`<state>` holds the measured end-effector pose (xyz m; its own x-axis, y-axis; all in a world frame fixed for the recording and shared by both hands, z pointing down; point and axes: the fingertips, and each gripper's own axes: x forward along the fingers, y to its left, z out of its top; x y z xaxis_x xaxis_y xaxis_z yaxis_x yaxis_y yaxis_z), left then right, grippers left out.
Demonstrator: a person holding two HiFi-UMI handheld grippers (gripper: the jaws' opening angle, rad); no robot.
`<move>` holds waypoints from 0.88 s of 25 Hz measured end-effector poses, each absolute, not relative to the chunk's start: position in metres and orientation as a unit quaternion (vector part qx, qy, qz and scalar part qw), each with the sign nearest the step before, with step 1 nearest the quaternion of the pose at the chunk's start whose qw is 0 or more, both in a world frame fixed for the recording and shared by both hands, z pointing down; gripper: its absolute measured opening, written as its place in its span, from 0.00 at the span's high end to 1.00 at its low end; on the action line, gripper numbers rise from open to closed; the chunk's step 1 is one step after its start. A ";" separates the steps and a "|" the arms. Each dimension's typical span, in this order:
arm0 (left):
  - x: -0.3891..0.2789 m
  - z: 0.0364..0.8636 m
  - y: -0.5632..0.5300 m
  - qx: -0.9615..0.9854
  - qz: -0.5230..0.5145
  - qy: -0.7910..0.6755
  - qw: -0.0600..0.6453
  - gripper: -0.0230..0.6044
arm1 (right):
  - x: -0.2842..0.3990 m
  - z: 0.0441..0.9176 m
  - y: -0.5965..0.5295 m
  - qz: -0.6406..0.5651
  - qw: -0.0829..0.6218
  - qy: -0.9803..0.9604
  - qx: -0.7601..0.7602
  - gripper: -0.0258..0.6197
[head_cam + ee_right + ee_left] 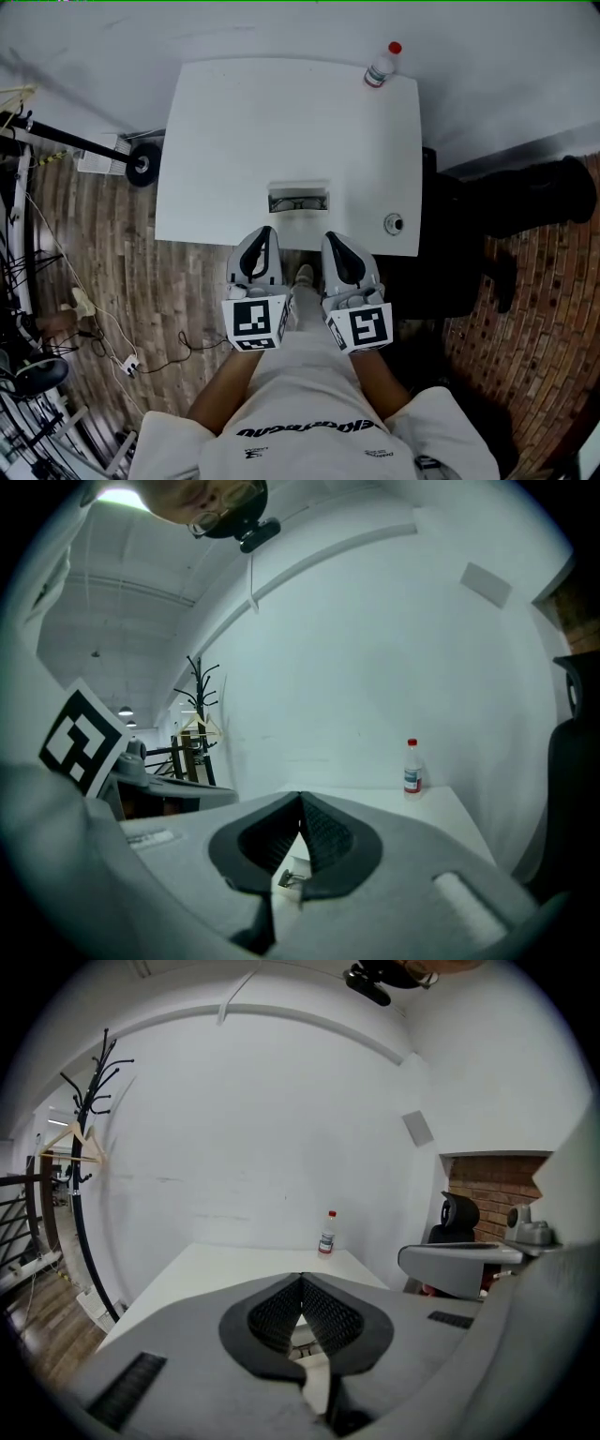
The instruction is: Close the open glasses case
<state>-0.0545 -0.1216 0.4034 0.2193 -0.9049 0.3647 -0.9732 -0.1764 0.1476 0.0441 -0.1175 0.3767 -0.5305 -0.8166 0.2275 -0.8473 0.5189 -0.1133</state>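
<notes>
The open glasses case [298,199] lies near the front edge of the white table [234,141], with dark glasses inside and its lid standing up. Both grippers hover side by side just short of that edge, clear of the case. My left gripper [266,232] is shut, its jaw tips meeting with nothing between them. My right gripper [330,236] is shut and empty as well. In the left gripper view the case [302,1337] peeks through the gap below the closed tips [301,1279]. The right gripper view shows the glasses [292,878] below its tips [300,799].
A clear bottle with a red cap [382,66] stands at the table's far right corner. A small round object [394,223] sits near the front right edge. A black office chair [450,244] is to the right, and a coat rack [84,1147] and cables [56,309] to the left.
</notes>
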 end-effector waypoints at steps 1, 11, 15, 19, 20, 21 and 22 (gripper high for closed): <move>-0.057 0.406 -0.125 0.762 0.099 -0.614 0.177 0.97 | 0.042 0.380 -0.121 0.108 0.075 -0.866 0.482 0.96; -0.063 0.446 -0.162 0.775 0.110 -0.583 0.215 0.96 | 0.030 0.411 -0.155 0.121 0.098 -0.850 0.504 0.96; -0.070 0.467 -0.178 0.776 0.120 -0.576 0.227 0.90 | 0.025 0.425 -0.166 0.126 0.105 -0.845 0.508 0.96; -0.076 0.489 -0.191 0.773 0.126 -0.570 0.249 0.89 | 0.023 0.438 -0.175 0.132 0.111 -0.841 0.512 0.96; -0.077 0.495 -0.193 0.773 0.131 -0.567 0.254 0.88 | 0.023 0.441 -0.176 0.133 0.113 -0.841 0.513 0.96; -0.077 0.502 -0.195 0.773 0.135 -0.563 0.260 0.88 | 0.023 0.445 -0.177 0.135 0.115 -0.840 0.513 0.96; -0.077 0.509 -0.196 0.773 0.139 -0.559 0.266 0.88 | 0.022 0.448 -0.178 0.136 0.117 -0.840 0.513 0.96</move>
<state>-0.0774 -0.1958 0.5088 0.3364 -0.7899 0.5127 -0.9381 -0.2337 0.2555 0.0218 -0.1778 0.4482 -0.4470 -0.8289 0.3362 -0.8927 0.4374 -0.1082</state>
